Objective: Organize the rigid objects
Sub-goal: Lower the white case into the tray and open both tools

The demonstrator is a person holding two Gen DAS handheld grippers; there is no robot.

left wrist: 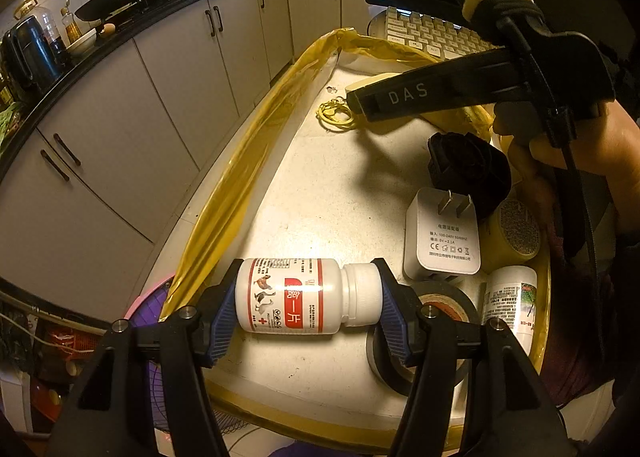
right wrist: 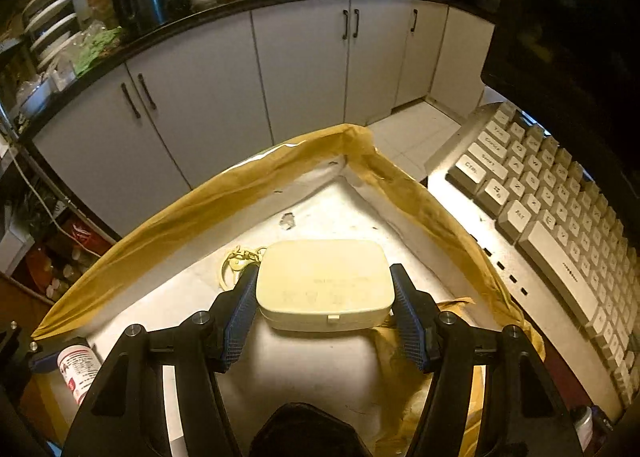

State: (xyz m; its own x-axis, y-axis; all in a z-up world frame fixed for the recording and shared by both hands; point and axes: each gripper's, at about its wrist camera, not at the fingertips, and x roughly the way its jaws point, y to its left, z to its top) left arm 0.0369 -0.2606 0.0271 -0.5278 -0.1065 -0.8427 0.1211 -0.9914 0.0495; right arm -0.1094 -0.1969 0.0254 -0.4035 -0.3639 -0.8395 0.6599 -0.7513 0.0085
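Note:
A white pill bottle (left wrist: pixel 296 297) with a red label lies on its side over the tray floor (left wrist: pixel 340 197). My left gripper (left wrist: pixel 306 297) is shut on it, one blue pad on its base and one on its cap. In the right wrist view, a flat cream case (right wrist: pixel 324 281) sits between the pads of my right gripper (right wrist: pixel 324 297), which press on its two short sides near the tray's far corner. The left wrist view shows that right gripper (left wrist: pixel 408 97) from the side, held by a hand, with the case (left wrist: pixel 370 81) mostly hidden behind it.
The tray has a yellow-taped rim (left wrist: pixel 248 161). On its right side lie a white charger (left wrist: pixel 440 245), a black object (left wrist: pixel 468 165), a yellow jar (left wrist: pixel 512 233), a tape roll (left wrist: pixel 436 309) and another white bottle (left wrist: pixel 512 297). A yellow ring bundle (right wrist: pixel 236 261) lies beside the case. A keyboard (right wrist: pixel 540 209) borders the tray.

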